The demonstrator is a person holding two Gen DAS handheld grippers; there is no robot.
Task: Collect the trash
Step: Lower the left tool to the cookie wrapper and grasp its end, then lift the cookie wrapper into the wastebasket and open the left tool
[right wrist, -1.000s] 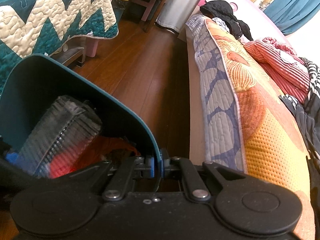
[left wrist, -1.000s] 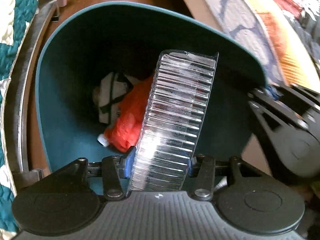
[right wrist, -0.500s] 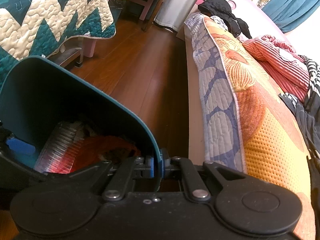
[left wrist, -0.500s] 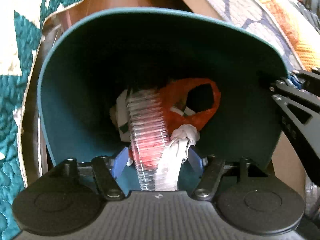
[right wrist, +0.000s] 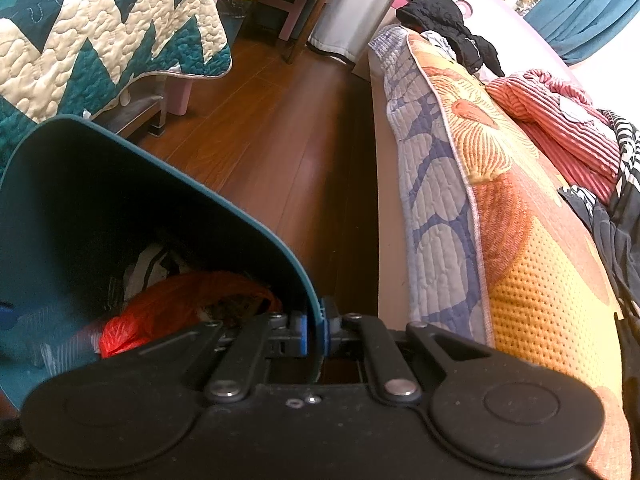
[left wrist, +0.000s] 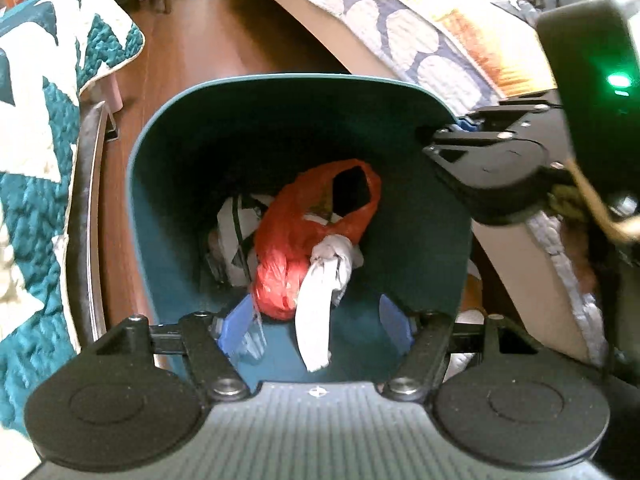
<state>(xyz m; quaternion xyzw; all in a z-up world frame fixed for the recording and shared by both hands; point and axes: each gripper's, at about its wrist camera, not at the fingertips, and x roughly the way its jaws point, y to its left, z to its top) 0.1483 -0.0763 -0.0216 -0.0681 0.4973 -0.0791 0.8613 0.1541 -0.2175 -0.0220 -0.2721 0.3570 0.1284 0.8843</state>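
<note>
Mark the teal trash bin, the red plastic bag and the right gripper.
teal trash bin [left wrist: 304, 78], left wrist view, far rim.
red plastic bag [left wrist: 280, 276], left wrist view, bunched lower body.
right gripper [right wrist: 316, 330], right wrist view, between fingertips clamping bin wall.

Warm daylight is cast from the far end of the room onto the wooden floor [right wrist: 256, 128], where a soft sheen is seen. The inside of the teal bin [left wrist: 436, 248] is left in deep shadow. Strong fisheye bending is shown toward the edges of both views. Slight blur is seen beside the bin's right rim.
</note>
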